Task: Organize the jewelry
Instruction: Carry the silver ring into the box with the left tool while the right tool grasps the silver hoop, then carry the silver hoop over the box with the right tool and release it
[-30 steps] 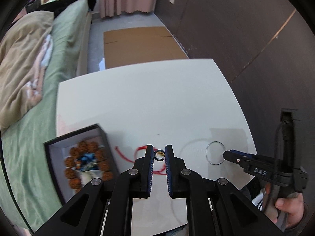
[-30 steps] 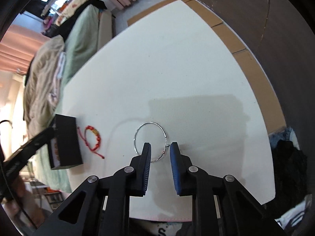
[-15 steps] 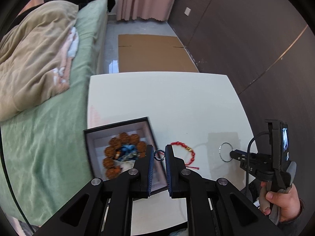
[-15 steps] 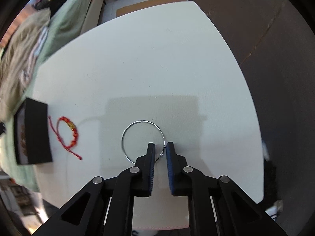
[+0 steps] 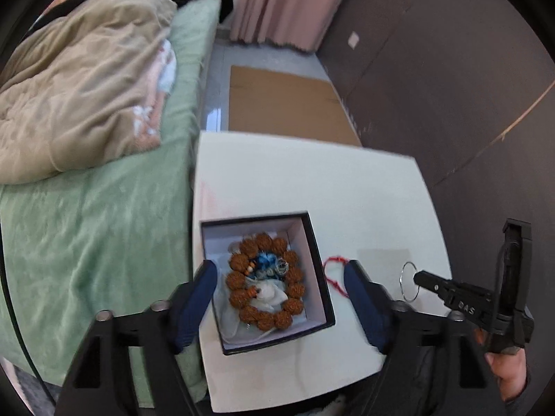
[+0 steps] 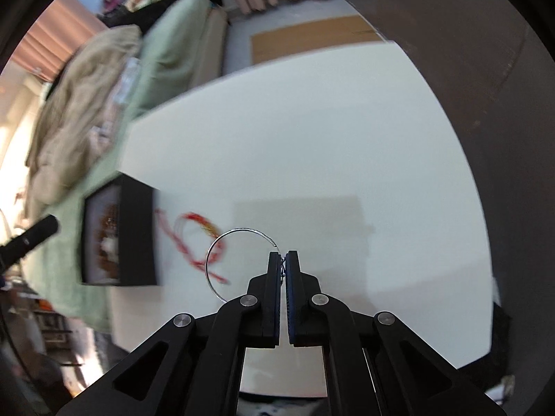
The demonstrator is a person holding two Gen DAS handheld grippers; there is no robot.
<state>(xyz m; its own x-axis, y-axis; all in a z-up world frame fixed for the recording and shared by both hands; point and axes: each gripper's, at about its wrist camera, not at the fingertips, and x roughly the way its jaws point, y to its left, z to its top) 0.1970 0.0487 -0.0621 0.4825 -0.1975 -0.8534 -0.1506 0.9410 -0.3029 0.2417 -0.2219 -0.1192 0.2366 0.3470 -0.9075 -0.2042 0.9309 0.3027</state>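
A: Where's the thin silver wire hoop (image 6: 239, 263)?
B: Clamped at its clasp in the right hand-held gripper (image 6: 283, 260), ring extending left above the white desk (image 6: 312, 145).
A: The left hand-held gripper (image 5: 279, 272)?
B: Spread wide over the black square box (image 5: 321, 270) holding a brown bead bracelet (image 5: 265, 282).

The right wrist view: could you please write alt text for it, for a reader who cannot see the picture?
The right gripper is shut on a thin silver hoop above a white table. Behind the hoop a red string bracelet lies on the table, blurred, beside an open black box. A bed with green and beige bedding stands beyond the table.
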